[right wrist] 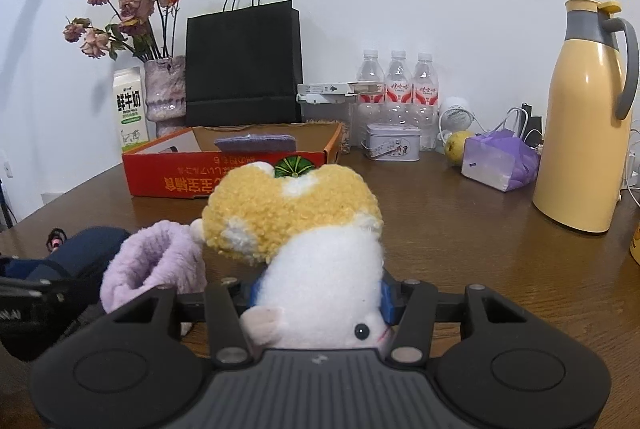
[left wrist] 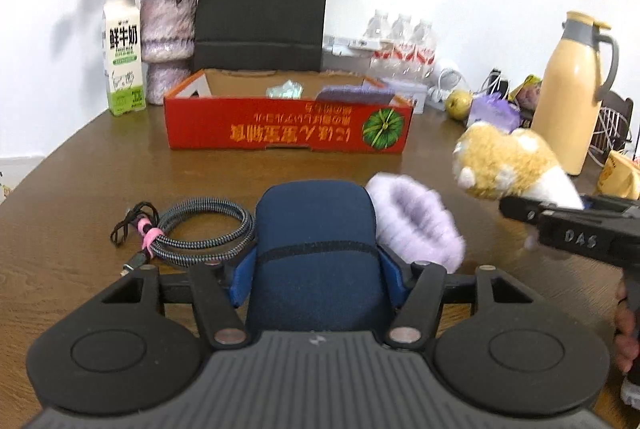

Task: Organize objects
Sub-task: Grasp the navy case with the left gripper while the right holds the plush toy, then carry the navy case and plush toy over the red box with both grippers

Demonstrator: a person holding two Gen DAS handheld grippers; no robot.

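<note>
Blue pouch (left wrist: 316, 261): It sits between the blue pads of the left gripper (left wrist: 316, 271), in front of the red box (left wrist: 288, 125) and nearer the camera. The pads press on both its sides, so the left tongs are gripping it. It looks soft and padded, a bit squashy, and light. Its cloth is not slippery. The best hold looks like the middle of its sides, where the pads are now.

Plush toy (right wrist: 316, 249): It is yellow and white, fluffy and very light. The right gripper (right wrist: 320, 299) has its tongs closed on the white body, and the toy's head points back at the camera. In the left view it hangs above the table (left wrist: 100, 157), right of the red box. It squashes easily, so a firm hold on the thick body is safest, not on an ear or paw.

Purple fluffy thing (left wrist: 416, 225): It lies on the table, just beside the blue pouch, in front of the red box. It is soft and floppy.

Cable (left wrist: 200, 233): It is coiled and tied with a pink band, in front of the red box, left of the pouch. It is bendy.

Red box: It is open on top, a good place for things. A purple cloth (left wrist: 356, 93) already lies inside.

Behind the red box: a black paper bag (left wrist: 260, 9), a milk carton (left wrist: 123, 57) and a vase of dried flowers (left wrist: 166, 29).
</note>
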